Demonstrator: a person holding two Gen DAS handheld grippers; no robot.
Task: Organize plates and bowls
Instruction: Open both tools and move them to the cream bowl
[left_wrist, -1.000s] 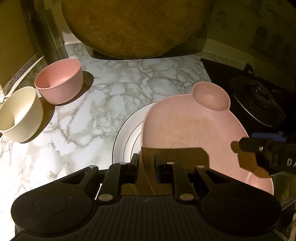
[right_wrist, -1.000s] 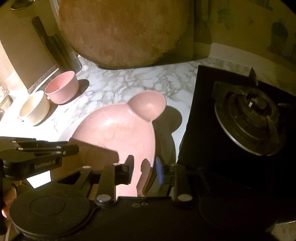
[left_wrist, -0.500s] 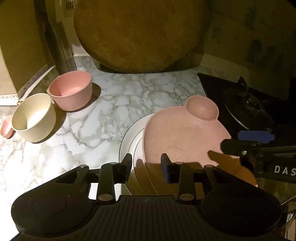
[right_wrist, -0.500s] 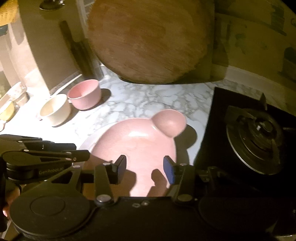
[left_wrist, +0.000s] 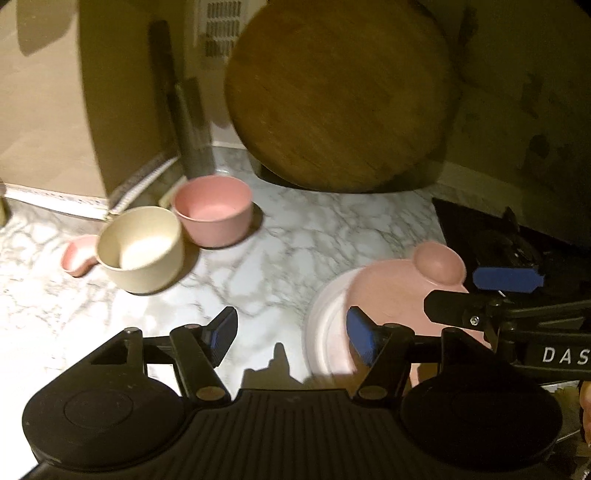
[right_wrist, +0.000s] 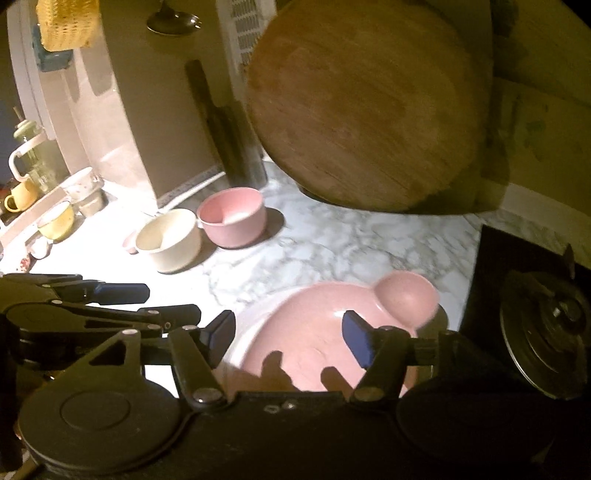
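Right wrist: both tongs (right_wrist: 288, 338) apart, empty. Pink plate (right_wrist: 314, 332) overhanging white plate (right_wrist: 240, 332); risk of sliding toward stove (right_wrist: 535, 325) if nudged.

Location: home kitchen.
I see a marble-pattern countertop (right_wrist: 332, 240), gas burner (right_wrist: 546, 328) at right, wooden cutting board (right_wrist: 369, 107) upper centre.

White plate (left_wrist: 325, 325) mostly hidden under pink plate (left_wrist: 391, 295).

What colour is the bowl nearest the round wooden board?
Pink bowl; clearest in the right wrist view.
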